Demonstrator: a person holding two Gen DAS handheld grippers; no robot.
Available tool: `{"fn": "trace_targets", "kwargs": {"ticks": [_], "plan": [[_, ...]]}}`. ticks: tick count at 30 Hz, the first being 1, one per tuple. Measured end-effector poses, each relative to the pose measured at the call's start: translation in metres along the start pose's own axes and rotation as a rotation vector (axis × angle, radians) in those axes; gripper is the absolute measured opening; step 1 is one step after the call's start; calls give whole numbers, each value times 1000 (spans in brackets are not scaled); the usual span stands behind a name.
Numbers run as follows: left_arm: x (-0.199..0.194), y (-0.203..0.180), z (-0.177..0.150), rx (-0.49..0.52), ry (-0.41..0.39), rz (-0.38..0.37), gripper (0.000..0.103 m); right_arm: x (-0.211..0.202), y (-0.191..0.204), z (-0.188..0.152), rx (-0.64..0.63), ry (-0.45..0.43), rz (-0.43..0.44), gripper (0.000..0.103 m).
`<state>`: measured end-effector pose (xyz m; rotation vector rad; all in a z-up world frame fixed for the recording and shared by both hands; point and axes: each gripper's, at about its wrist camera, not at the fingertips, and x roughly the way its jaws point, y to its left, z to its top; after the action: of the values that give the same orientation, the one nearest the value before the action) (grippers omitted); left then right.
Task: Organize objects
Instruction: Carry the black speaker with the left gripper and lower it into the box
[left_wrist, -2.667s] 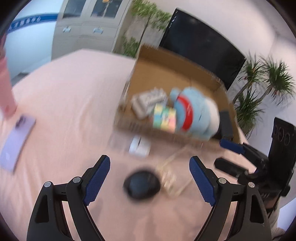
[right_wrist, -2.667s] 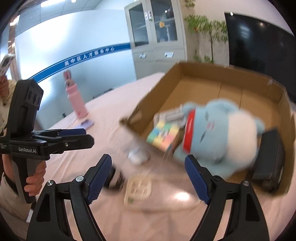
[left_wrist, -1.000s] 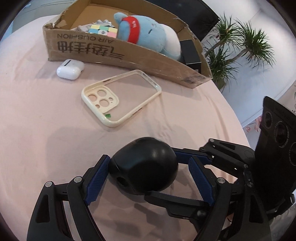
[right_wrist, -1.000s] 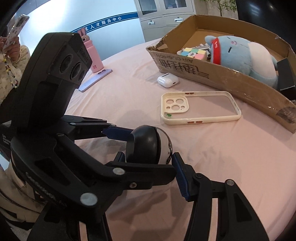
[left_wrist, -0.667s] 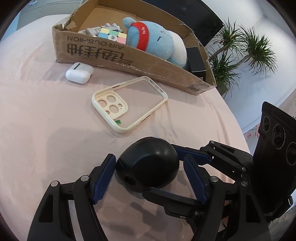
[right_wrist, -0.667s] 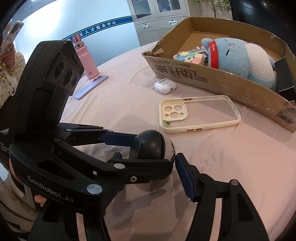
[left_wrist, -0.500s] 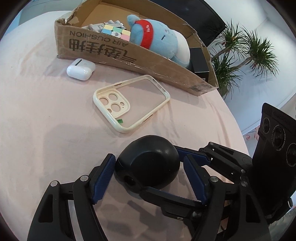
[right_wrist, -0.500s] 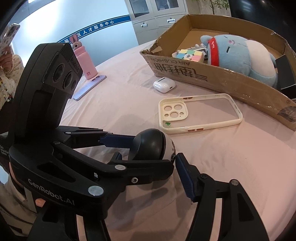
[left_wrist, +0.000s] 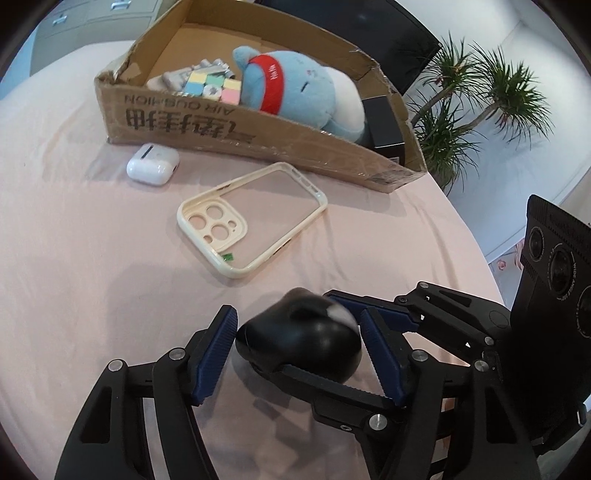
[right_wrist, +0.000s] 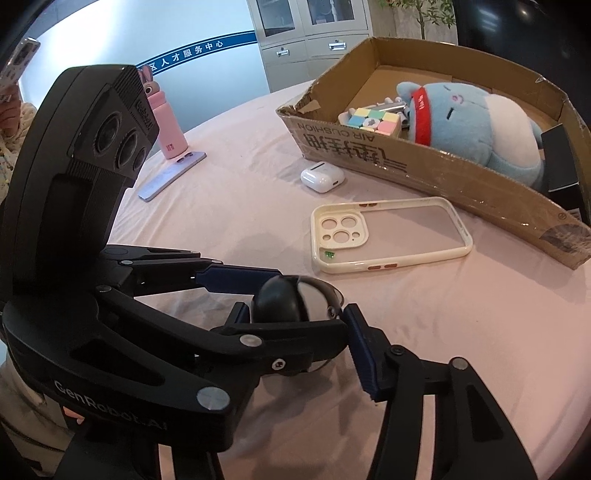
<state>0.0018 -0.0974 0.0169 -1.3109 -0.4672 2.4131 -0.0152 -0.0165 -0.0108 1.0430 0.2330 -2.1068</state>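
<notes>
The black ball sits low on the pink table, right between both tools. It looks blurry, with a white patch on one side, so I think it may be rolling or turning.

The left tool is open part way. Its 2 blue pads stand on either side of the ball. The left pad is very close to the ball or just touching it, and there is a small gap at the other pad. It does not have a firm hold.

The right tool comes in from the other side and crosses the left one. One of its fingers runs under the ball. In its own view the ball sits at the finger tips. It is open too, and I cannot tell if it presses on the ball.

The box lies ahead of both tools, well past the ball. A phone case and a white earbud case lie on the table between the ball and the box. A blue plush toy and a color cube are already inside.

So the ball has to go forward and up over the box wall. Both tools are about as near. I think the left one is lined up better for the squeeze.
</notes>
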Motion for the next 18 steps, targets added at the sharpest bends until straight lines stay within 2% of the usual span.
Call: {"fn": "trace_targets", "kwargs": {"ticks": [18], "plan": [[-20,-32,38,108,-66,6,66,-37,-13,21,4,-92,-35,50]]}}
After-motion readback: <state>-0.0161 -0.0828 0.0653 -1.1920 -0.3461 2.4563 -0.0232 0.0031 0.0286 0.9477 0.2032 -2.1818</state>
